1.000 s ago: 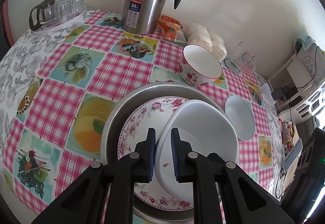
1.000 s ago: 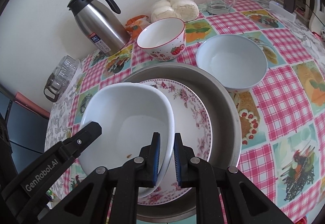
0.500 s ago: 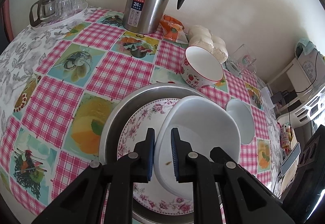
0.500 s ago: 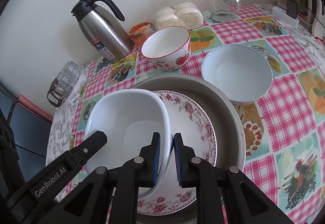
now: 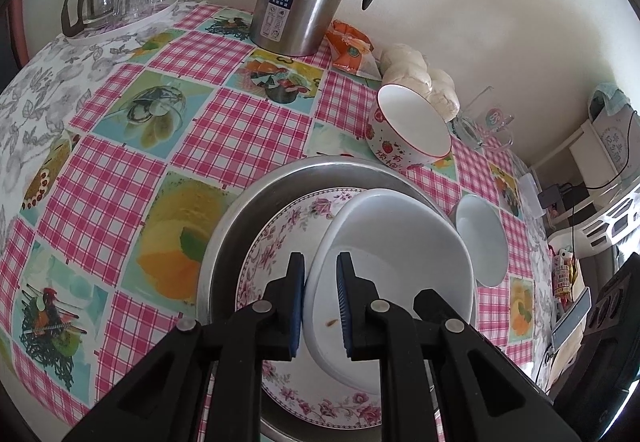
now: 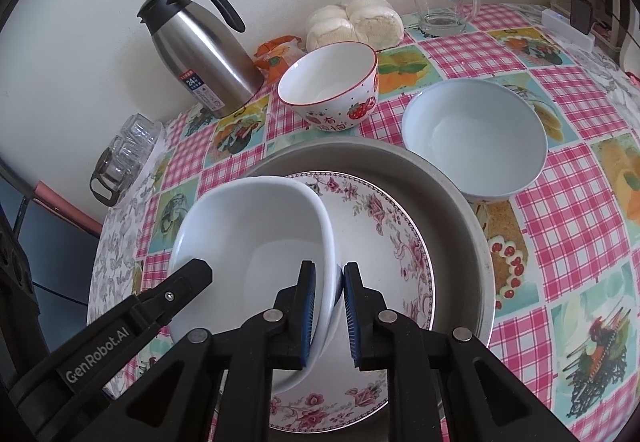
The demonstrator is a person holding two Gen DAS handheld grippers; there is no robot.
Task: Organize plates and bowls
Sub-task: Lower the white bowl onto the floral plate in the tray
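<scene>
Dish (image 5: 400, 254) over plate (image 5: 280, 238) in pan (image 5: 240, 209).

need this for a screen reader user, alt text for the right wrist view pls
The right claw grips the rim of a white squarish dish held tilted over a floral plate in a metal basin, with the left claw at the dish's other side. Behind on the checked tablecloth stand a strawberry bowl, a white bowl and a steel thermos.

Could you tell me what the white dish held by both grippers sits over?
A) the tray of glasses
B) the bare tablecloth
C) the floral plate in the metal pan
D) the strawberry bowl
C: the white dish sits over the floral plate inside the metal pan.
</scene>
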